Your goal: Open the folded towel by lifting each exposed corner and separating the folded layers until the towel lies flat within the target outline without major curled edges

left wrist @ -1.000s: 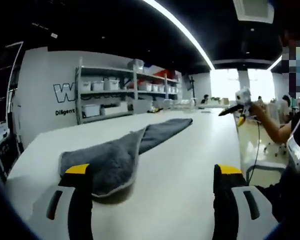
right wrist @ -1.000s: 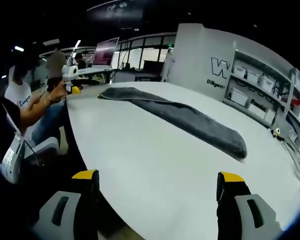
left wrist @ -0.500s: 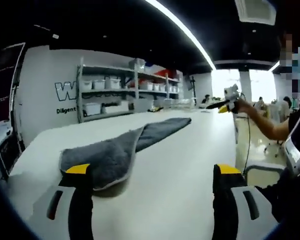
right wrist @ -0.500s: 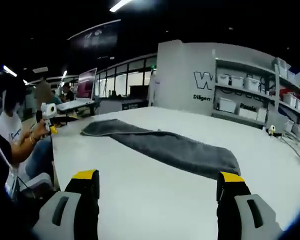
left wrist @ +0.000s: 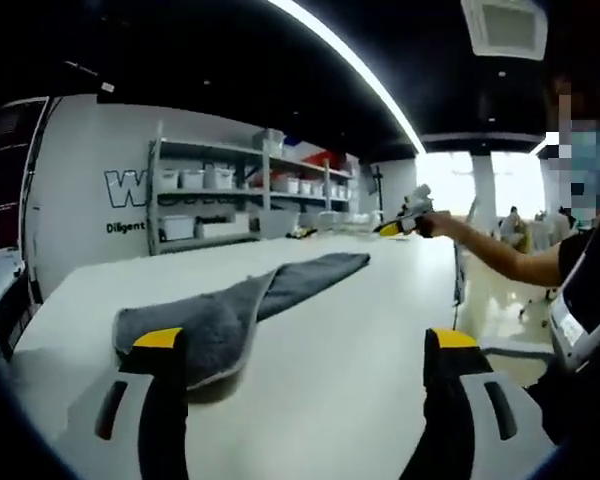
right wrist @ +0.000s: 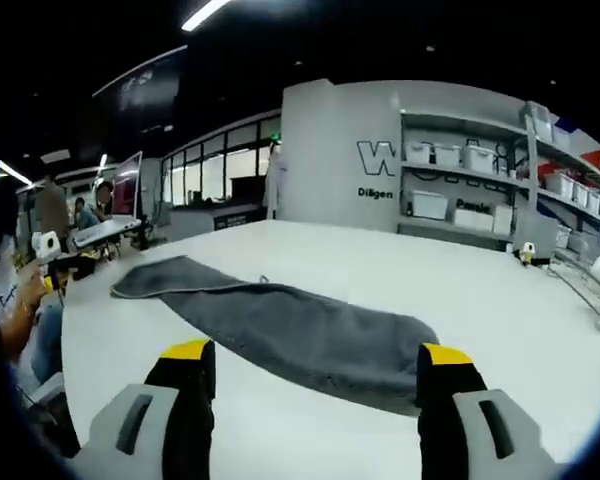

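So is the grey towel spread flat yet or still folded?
Still folded: the grey towel lies as a long narrow strip on the white table, with a rounded doubled-over end.

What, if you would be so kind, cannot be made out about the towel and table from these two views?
- Target outline: none is discernible on the white table in either view.
- Towel near end, left gripper view: partly hidden behind the left gripper jaw.
- Towel layers: fold count unreadable in the right gripper view; the cloth is too flat.
- Shelf bins: contents too small.
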